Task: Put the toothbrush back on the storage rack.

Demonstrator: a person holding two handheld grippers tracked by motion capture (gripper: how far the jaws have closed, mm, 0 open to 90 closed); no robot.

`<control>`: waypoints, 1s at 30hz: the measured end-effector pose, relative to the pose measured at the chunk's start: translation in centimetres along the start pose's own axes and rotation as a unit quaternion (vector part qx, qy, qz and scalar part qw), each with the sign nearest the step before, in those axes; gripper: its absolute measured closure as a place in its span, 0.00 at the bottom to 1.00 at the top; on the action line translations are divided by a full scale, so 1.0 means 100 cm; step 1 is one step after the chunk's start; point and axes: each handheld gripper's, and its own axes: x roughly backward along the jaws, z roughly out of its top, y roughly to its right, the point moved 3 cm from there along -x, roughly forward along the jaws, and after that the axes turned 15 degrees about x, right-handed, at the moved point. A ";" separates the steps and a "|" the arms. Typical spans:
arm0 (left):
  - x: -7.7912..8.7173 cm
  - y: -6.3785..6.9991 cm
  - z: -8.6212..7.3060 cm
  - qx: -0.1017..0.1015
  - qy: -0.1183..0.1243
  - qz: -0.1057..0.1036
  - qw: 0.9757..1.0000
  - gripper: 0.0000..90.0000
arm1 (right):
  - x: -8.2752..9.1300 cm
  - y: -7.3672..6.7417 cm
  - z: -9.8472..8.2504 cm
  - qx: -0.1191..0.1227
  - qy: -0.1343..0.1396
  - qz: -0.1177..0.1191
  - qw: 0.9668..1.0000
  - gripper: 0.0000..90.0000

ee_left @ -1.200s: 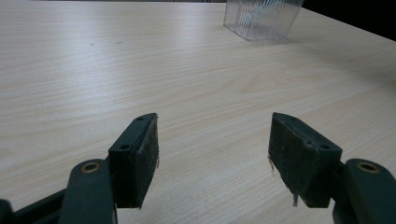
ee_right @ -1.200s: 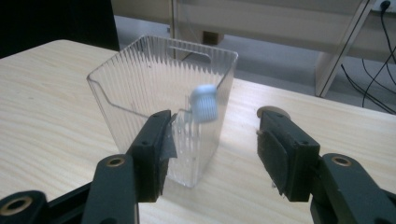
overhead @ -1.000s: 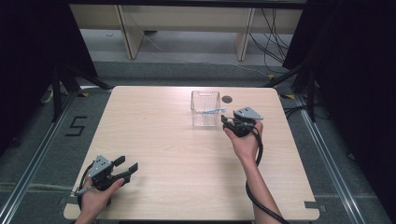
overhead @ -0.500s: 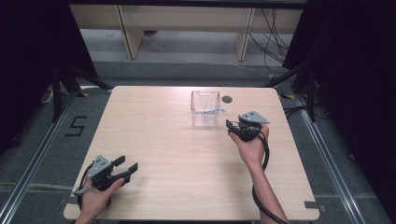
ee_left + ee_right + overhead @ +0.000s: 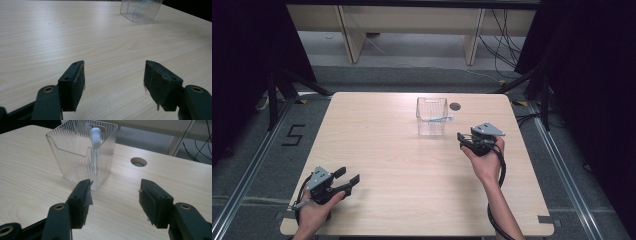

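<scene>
Your right gripper (image 5: 460,139) sits just to the right of the clear ribbed container (image 5: 431,116), jaws spread with nothing between them. The container stands upright toward the far side of the desk (image 5: 402,165), with a white-tipped brush (image 5: 95,135) leaning inside it. Your left gripper (image 5: 348,178) rests at the near left corner, well apart from the container, jaws also spread.

container (image 5: 140,10): top cut off by frame edge | toothbrush (image 5: 95,147): lower end blurred behind ribbed wall
</scene>
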 end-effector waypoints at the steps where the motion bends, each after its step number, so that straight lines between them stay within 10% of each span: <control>1: 0.000 0.000 0.000 0.000 0.000 0.000 1.000 0.37 | 0.001 0.001 -0.001 0.012 0.000 -0.002 1.000 0.48; 30: 0.001 0.001 0.000 0.003 0.002 0.006 1.000 0.37 | 0.031 0.011 -0.043 -0.017 -0.036 0.010 0.999 0.48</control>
